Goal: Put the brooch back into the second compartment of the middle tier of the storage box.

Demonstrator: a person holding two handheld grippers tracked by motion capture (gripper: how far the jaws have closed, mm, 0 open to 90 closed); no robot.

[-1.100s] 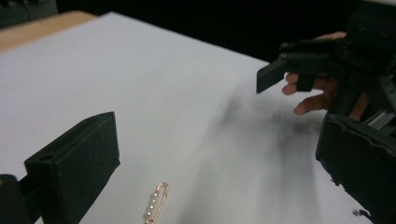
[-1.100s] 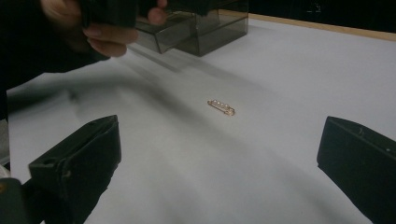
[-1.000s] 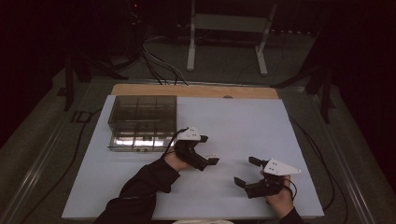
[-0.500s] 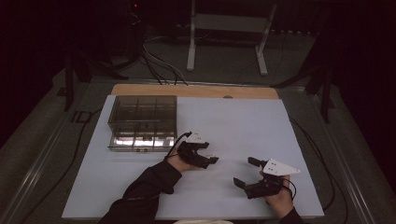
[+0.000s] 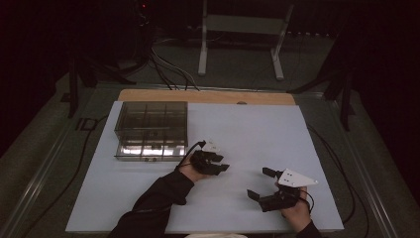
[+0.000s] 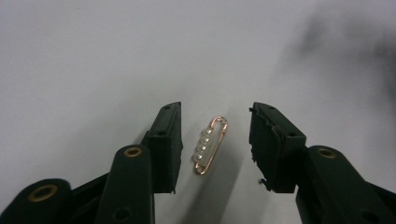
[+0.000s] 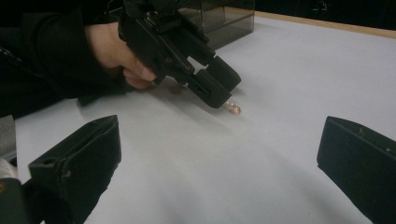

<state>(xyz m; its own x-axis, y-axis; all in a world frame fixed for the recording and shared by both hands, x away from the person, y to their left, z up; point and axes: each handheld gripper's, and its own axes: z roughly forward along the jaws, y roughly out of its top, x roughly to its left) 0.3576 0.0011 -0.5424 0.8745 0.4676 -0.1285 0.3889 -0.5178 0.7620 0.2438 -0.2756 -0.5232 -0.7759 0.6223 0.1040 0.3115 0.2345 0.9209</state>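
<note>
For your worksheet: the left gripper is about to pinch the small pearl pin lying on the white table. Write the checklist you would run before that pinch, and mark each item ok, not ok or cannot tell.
1. Pin lies between the left gripper jaws: ok.
2. Jaws have just been closing, but gaps remain on both sides, so no grip yet: ok.
3. Pin lies flat on the table, nothing else beside it: ok.
4. Right gripper is open and well apart from the pin: ok.
5. Compartment box stands clear of the left gripper: ok.
6. Jaw tips low enough to catch so thin a pin: cannot tell.
</note>
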